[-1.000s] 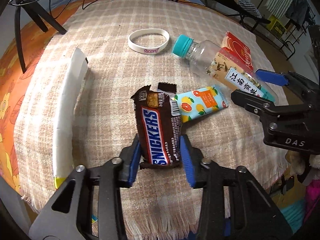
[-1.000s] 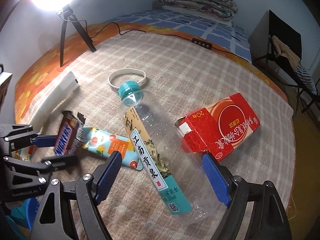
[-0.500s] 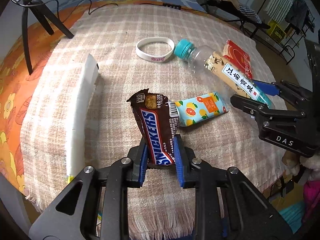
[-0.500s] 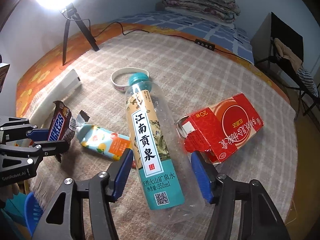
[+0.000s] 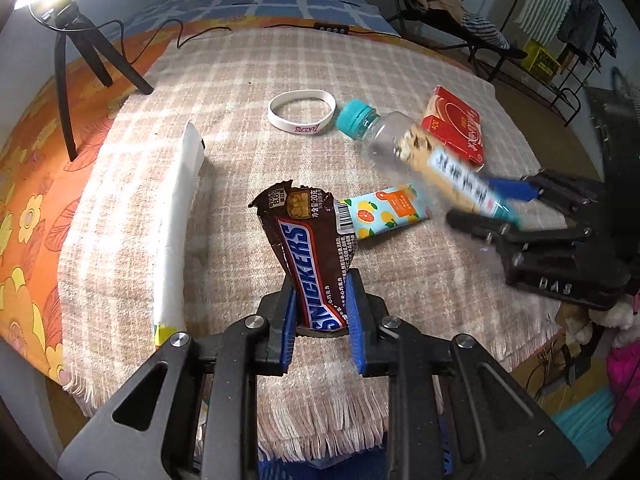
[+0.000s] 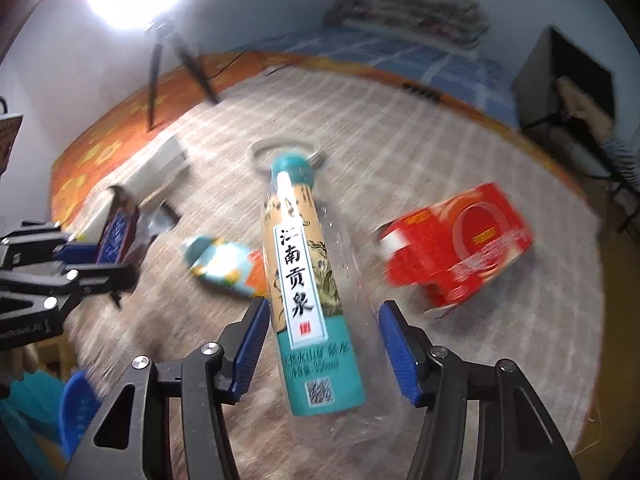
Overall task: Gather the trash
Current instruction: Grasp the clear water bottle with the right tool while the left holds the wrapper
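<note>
The left gripper (image 5: 322,322), fingers nearly together, clamps the lower end of the Snickers wrapper (image 5: 310,254) above the checked cloth (image 5: 248,92), while the right gripper (image 6: 322,350), its fingers half spread, grips the clear water bottle (image 6: 308,280) by its lower body.

A home bedroom: a bed (image 5: 280,0) with blue checked bedding and folded quilts (image 6: 408,12) fills the frame's top, and a clothes rack (image 5: 580,32) stands upper right.
</note>
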The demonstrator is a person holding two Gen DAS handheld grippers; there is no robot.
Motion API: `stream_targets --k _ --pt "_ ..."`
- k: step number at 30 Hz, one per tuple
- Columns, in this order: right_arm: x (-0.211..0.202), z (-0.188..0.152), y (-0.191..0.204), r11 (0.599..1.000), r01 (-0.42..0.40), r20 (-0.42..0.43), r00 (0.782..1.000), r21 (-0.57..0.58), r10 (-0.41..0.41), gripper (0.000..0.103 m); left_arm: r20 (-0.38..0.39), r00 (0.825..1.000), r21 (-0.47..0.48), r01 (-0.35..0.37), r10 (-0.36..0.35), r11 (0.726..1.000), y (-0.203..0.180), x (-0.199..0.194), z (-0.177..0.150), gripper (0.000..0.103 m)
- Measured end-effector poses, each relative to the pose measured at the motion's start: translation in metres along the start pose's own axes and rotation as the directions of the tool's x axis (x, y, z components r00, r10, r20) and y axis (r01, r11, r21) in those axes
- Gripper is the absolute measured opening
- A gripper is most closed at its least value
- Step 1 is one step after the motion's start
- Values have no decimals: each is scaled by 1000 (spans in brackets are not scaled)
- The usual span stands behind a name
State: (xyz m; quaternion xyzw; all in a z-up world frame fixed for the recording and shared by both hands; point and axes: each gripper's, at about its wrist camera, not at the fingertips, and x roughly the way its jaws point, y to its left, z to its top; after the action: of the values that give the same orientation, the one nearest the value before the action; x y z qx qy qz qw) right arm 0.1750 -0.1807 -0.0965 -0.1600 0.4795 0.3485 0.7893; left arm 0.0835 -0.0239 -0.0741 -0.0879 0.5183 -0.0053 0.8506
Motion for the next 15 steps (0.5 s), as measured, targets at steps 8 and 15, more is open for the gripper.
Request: stream_targets --k 8,15 --pt "11 15 9 1000 24 -17 1000 1 -24 77 5 1000 -2 0 0 1000 1 -4 -3 21" --pt "25 24 8 999 17 -30 999 30 -16 55 11 1000 5 5 -5 1000 4 -11 -7 21"
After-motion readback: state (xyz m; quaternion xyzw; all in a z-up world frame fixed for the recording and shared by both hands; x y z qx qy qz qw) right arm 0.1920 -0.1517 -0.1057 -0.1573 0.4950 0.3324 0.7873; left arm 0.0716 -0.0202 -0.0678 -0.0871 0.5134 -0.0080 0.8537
